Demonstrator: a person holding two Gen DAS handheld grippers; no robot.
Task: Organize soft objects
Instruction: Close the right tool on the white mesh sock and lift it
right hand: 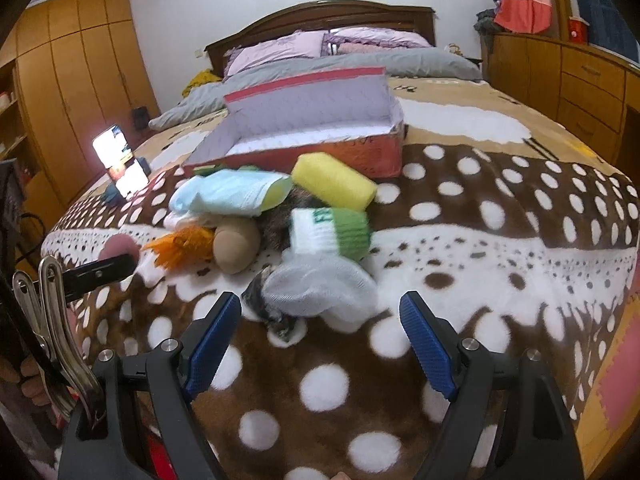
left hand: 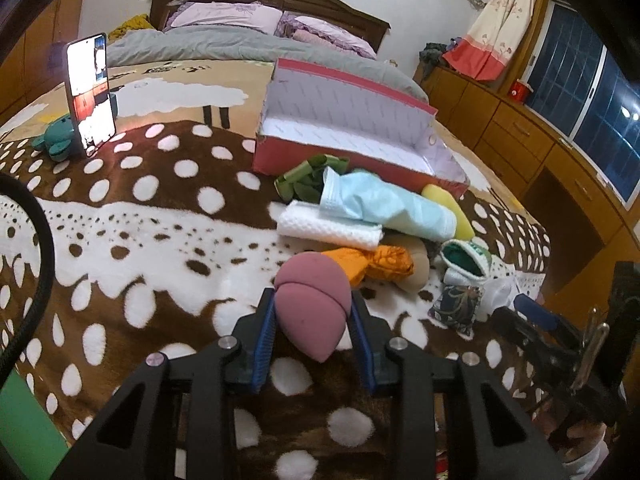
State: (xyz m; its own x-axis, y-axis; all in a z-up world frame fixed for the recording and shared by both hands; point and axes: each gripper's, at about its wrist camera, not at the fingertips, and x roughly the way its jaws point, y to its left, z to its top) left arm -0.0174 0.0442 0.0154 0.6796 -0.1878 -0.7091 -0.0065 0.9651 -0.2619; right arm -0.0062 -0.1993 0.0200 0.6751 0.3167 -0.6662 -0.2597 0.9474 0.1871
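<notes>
Bed: spotted brown-and-white blanket (left hand: 132, 216) covers the near part; grey duvet and lilac pillows lie by the headboard.
Box: open red box (left hand: 352, 168) with a pale lining, lying on the blanket just behind the pile; nothing visible inside.
Pile: light blue cloth (left hand: 384, 204) lies across a white towel (left hand: 332, 228), green leafy item and yellow foam roll (right hand: 334, 186) beside it; orange fabric (left hand: 376, 262), a beige rounded item, a green-cuffed sock (right hand: 332, 232) and a white sock (right hand: 320, 284) sit nearer.
Phone: lit, propped upright on the blanket at far left, well apart from the pile.
Left gripper (left hand: 312, 320): clenched on the pink egg-shaped sponge (left hand: 312, 304), pads pressing both sides, just in front of the pile.
Right gripper (right hand: 320, 312): released, jaws wide, white sock just ahead of them, untouched.
</notes>
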